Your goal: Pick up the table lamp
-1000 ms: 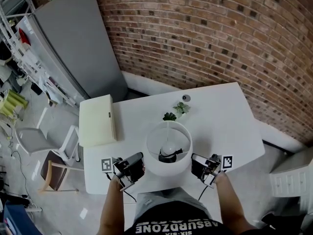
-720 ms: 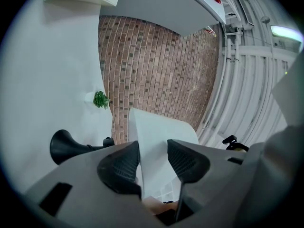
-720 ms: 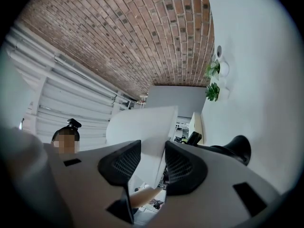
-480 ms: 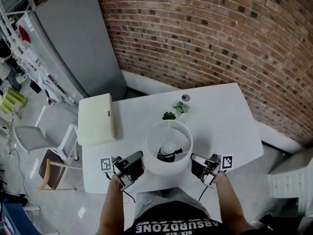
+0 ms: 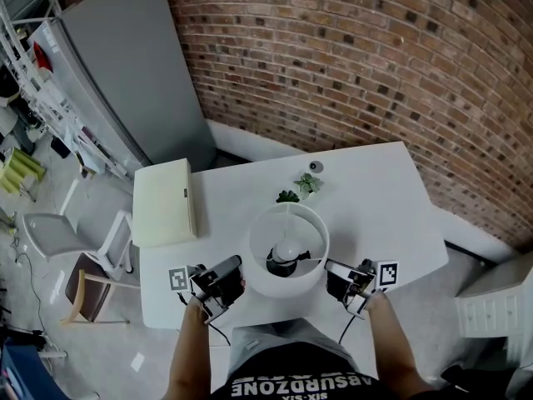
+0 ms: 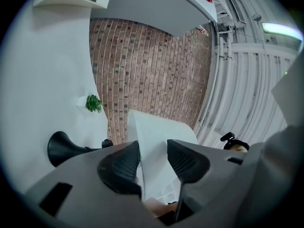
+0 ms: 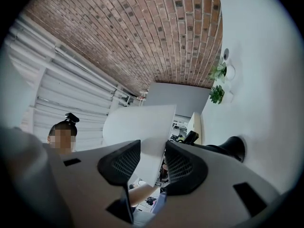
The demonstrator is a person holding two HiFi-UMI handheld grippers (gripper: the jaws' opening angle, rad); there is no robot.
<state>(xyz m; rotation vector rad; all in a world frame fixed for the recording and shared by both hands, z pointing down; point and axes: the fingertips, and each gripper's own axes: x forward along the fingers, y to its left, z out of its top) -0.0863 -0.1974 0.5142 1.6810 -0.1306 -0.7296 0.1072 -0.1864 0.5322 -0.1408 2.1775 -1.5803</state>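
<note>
The table lamp has a white drum shade (image 5: 289, 223) and a black base (image 6: 61, 148), which rests on the white table (image 5: 375, 190). My left gripper (image 5: 239, 278) is at the shade's left side and my right gripper (image 5: 331, 275) at its right side. In the left gripper view the shade (image 6: 156, 141) rises right beyond my left gripper (image 6: 153, 151), whose jaws stand apart with the shade's wall in line with the gap. In the right gripper view the shade (image 7: 137, 122) likewise shows between the parted jaws of my right gripper (image 7: 153, 148). The black base (image 7: 232, 148) lies to the right.
Two small potted plants (image 5: 306, 186) stand behind the lamp. A cream box (image 5: 165, 202) adjoins the table's left end. A tall grey cabinet (image 5: 125, 65) and a brick wall (image 5: 375, 57) stand behind. A chair (image 5: 58, 236) is at the left and white drawers (image 5: 495, 307) at the right.
The left gripper has edged slightly to the left and rolled a little. The lamp and the right gripper stay about where they were.
</note>
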